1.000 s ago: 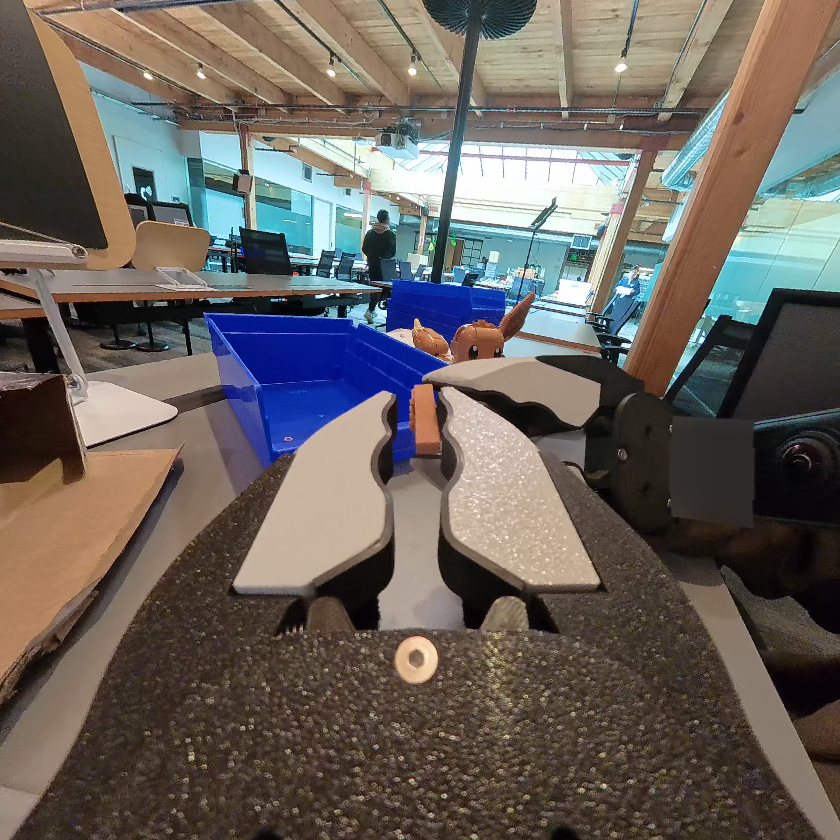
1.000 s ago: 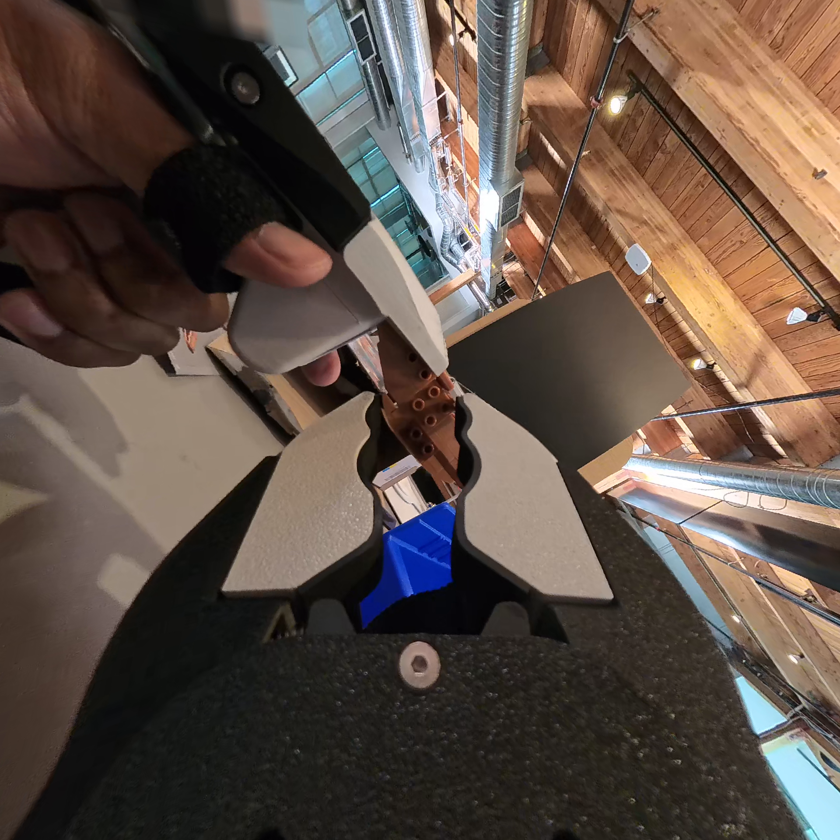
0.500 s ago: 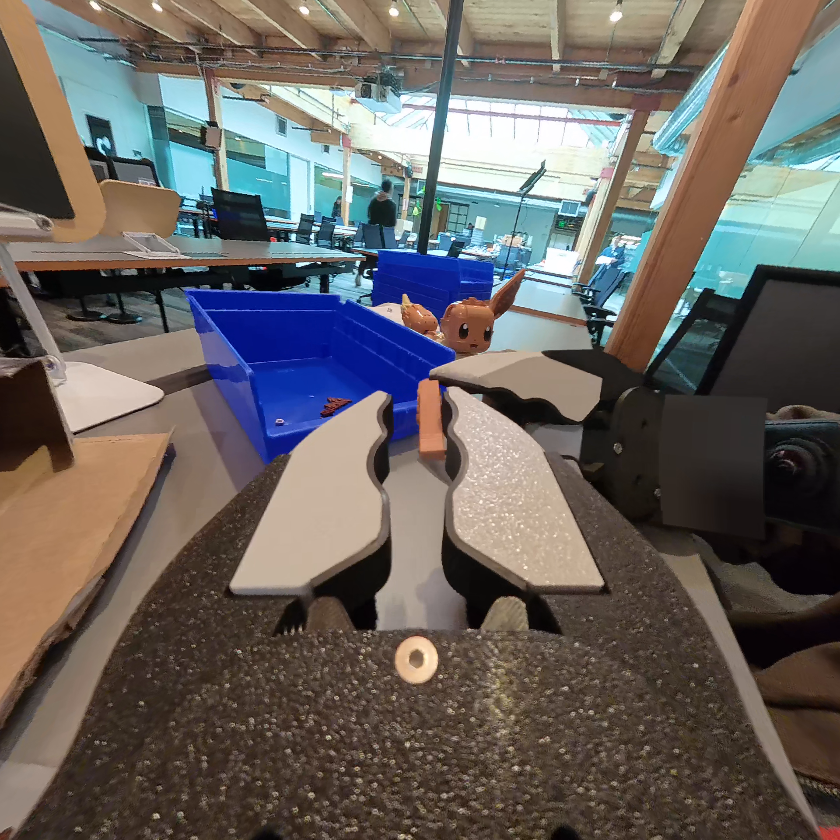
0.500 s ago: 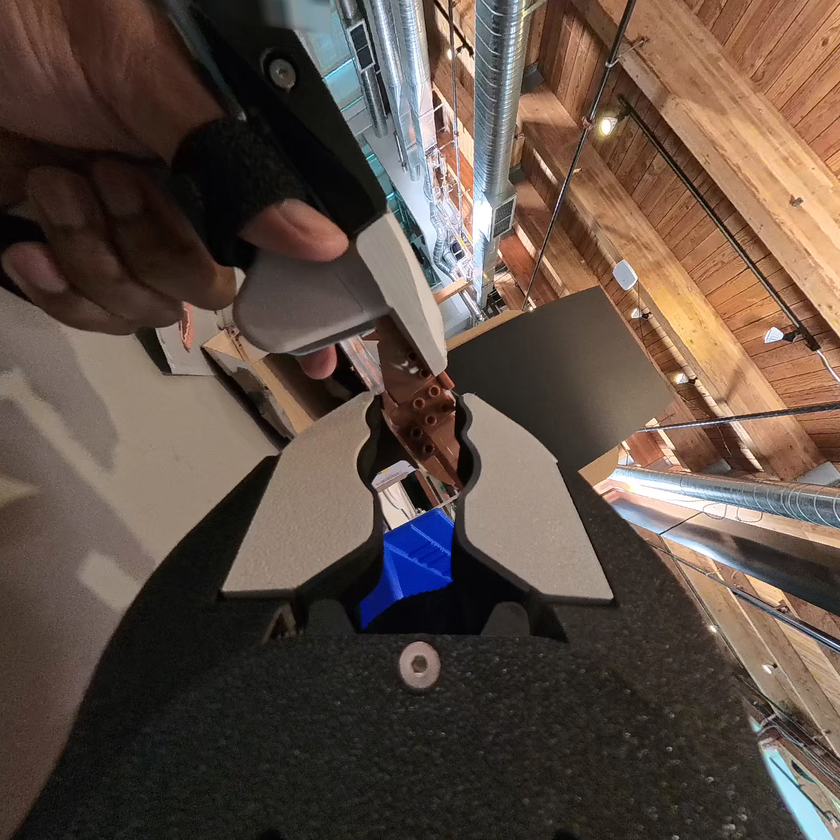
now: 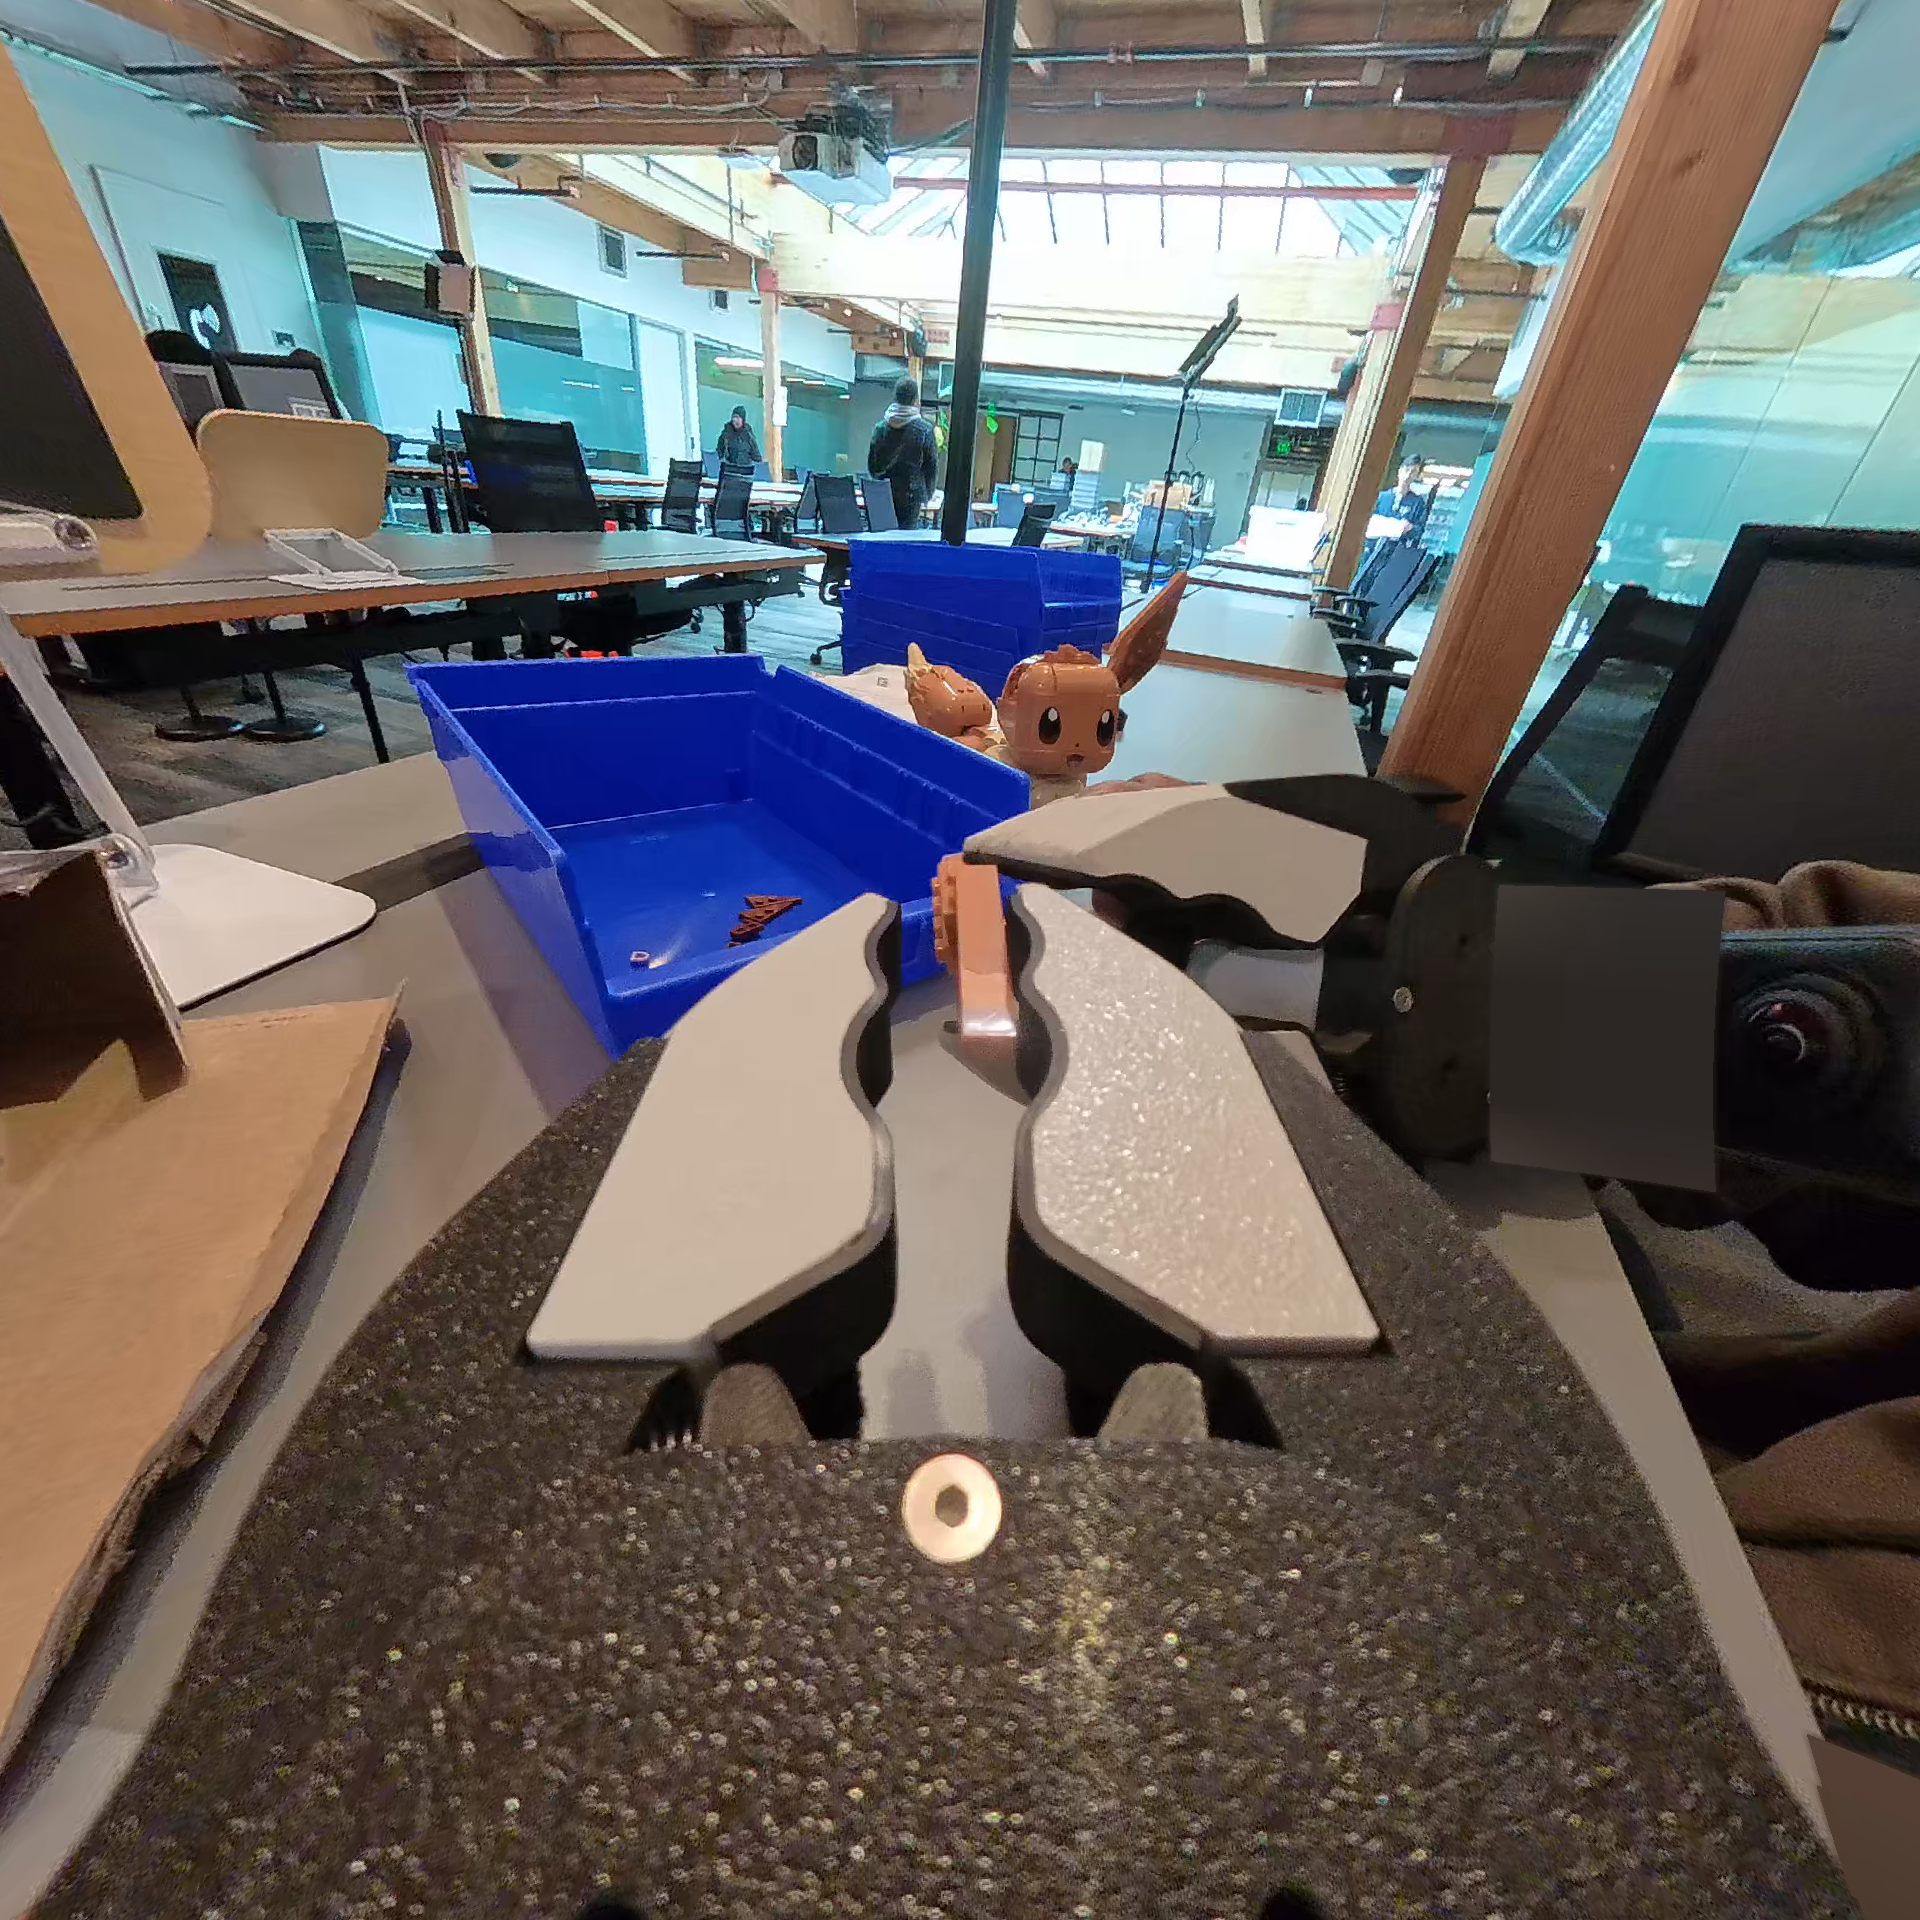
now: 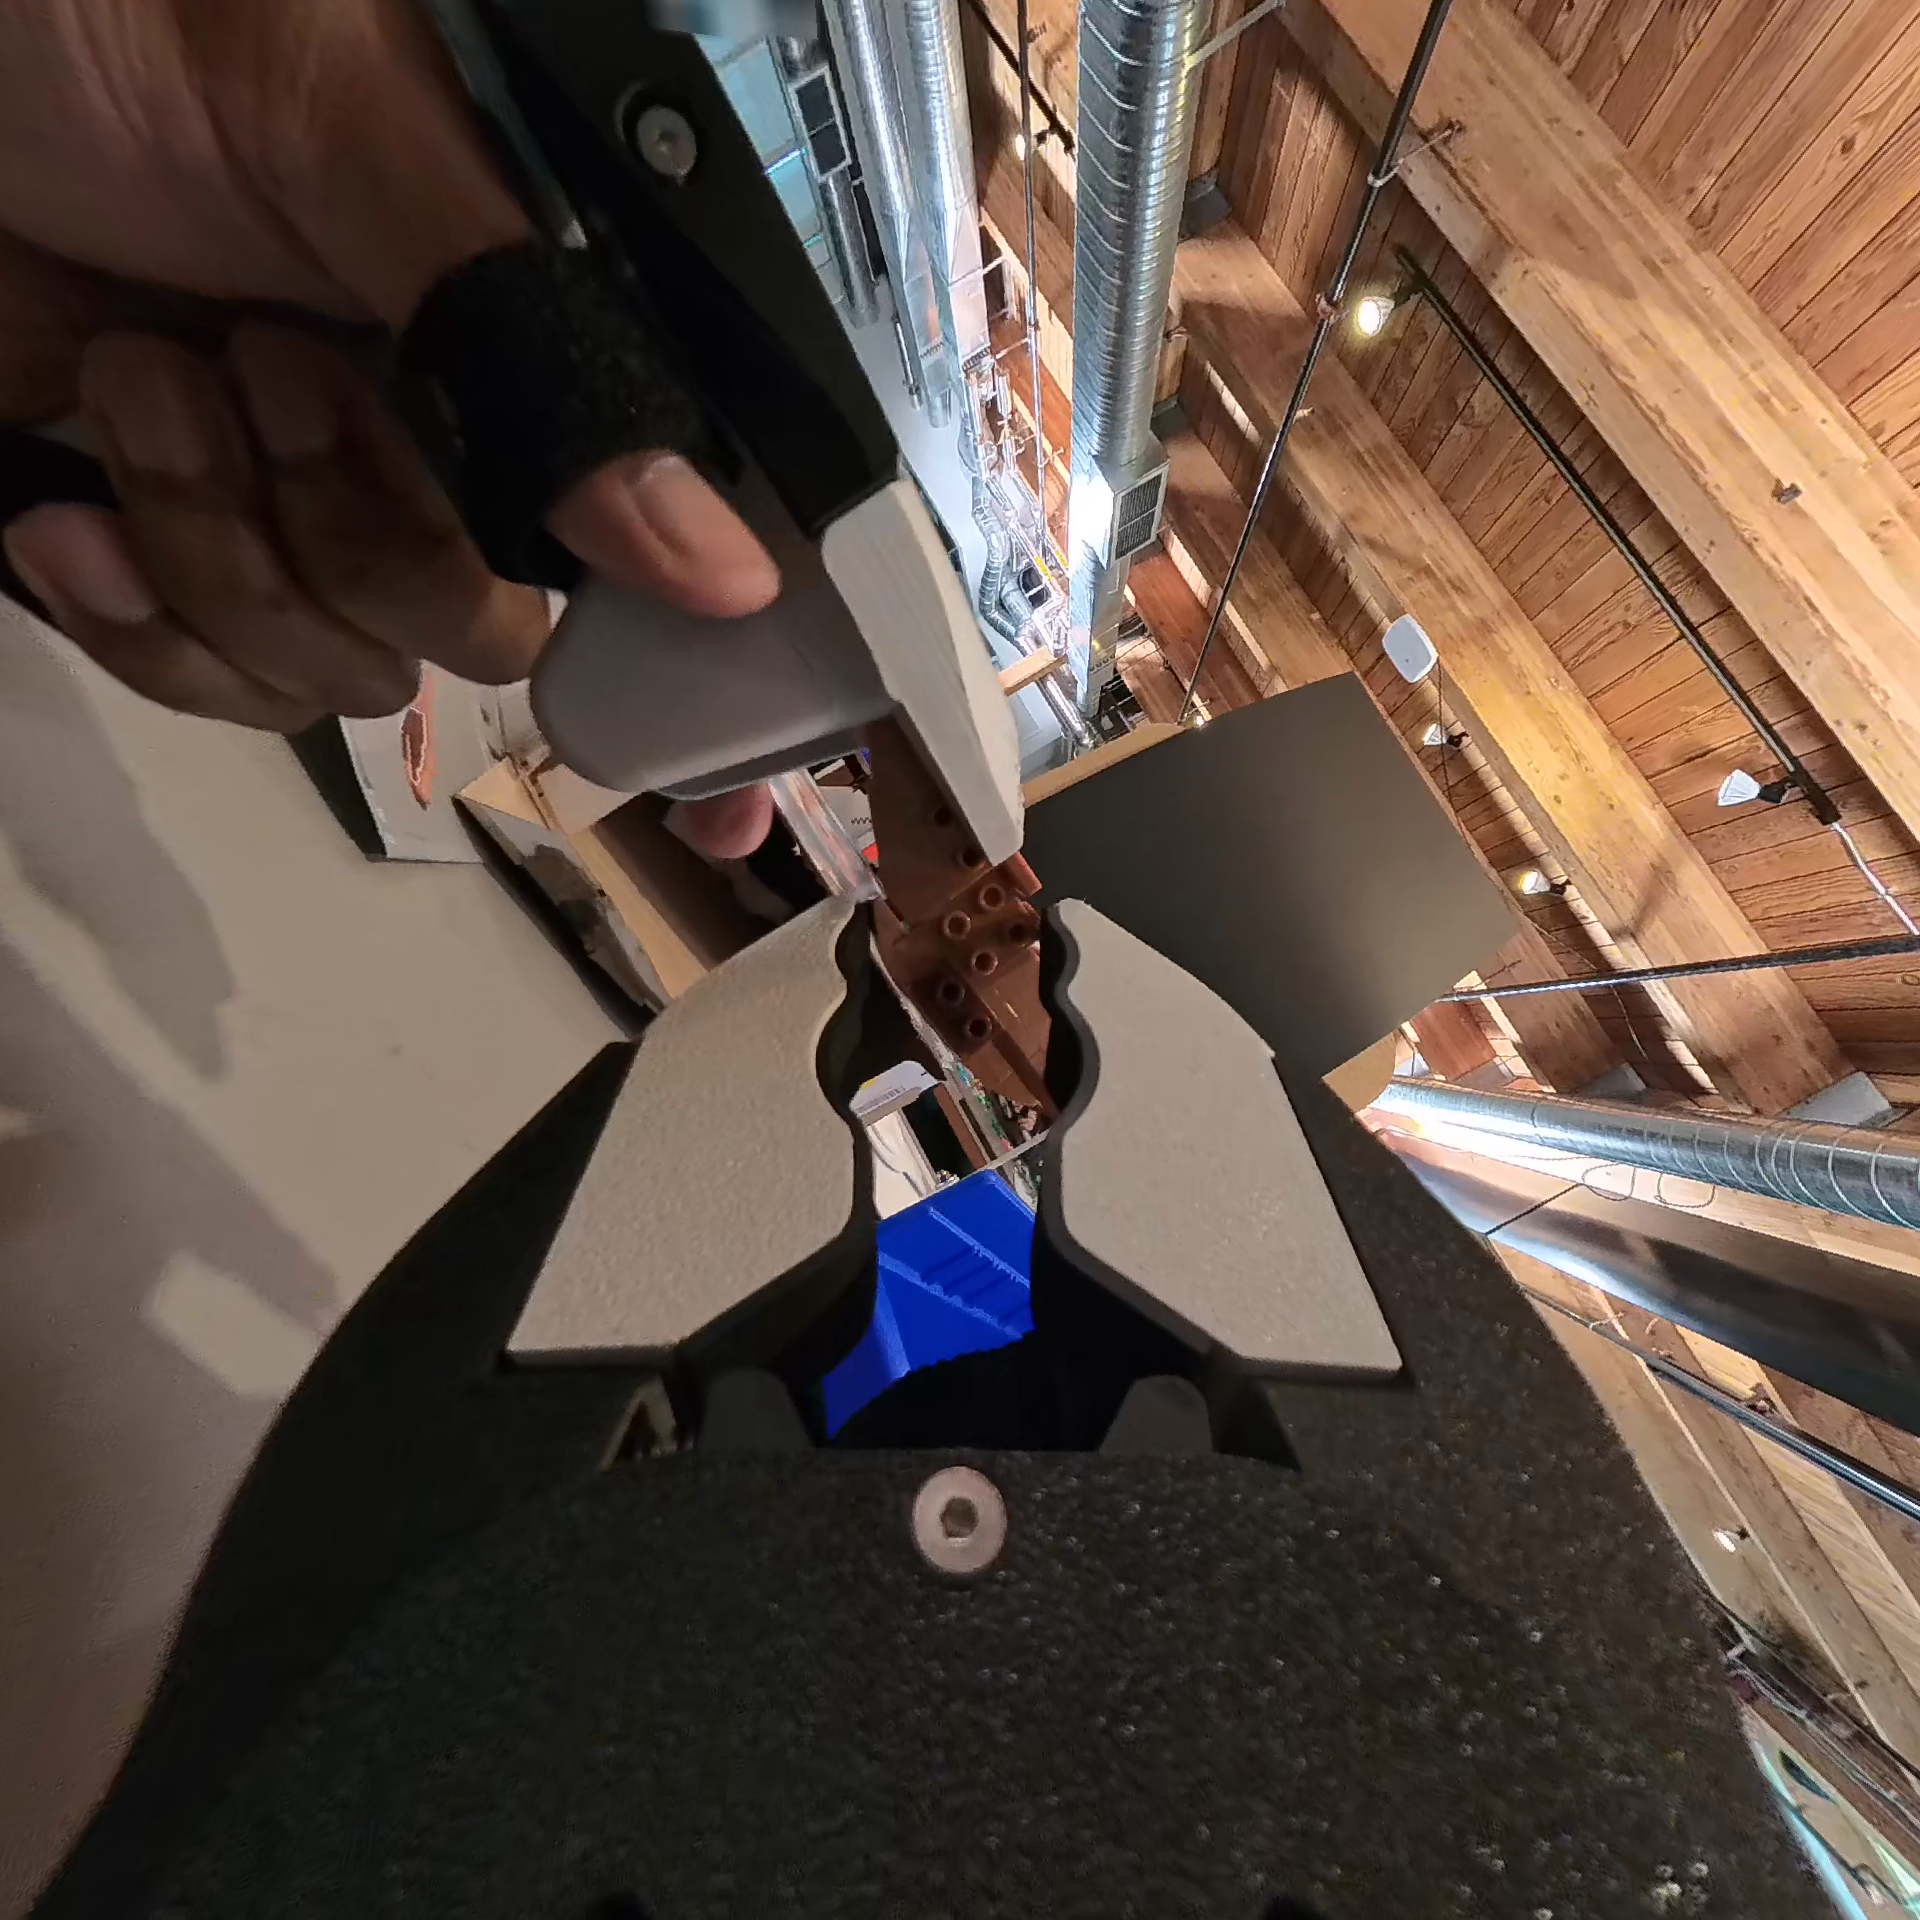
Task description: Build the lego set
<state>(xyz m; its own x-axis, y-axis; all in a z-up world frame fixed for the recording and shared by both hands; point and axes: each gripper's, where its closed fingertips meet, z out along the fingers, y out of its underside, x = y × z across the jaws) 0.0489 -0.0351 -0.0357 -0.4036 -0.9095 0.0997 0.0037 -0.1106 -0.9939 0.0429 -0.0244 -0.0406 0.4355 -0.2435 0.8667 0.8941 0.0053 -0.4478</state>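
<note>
left gripper point(image 5: 951, 935): centre frame, level, jaws narrowly parted.
right gripper point(image 6: 951, 940): tilted upward, crosses in from right of left view.
hand point(image 6: 260, 499): upper left, wrapped on left gripper's handle.

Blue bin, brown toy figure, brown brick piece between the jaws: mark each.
Blue bin point(image 5: 665, 769): left wrist view, inner back wall.
Brown toy figure point(image 5: 1060, 717): left wrist view, its face.
Brown brick piece point(image 5: 977, 966): left wrist view, flat edge.
</note>
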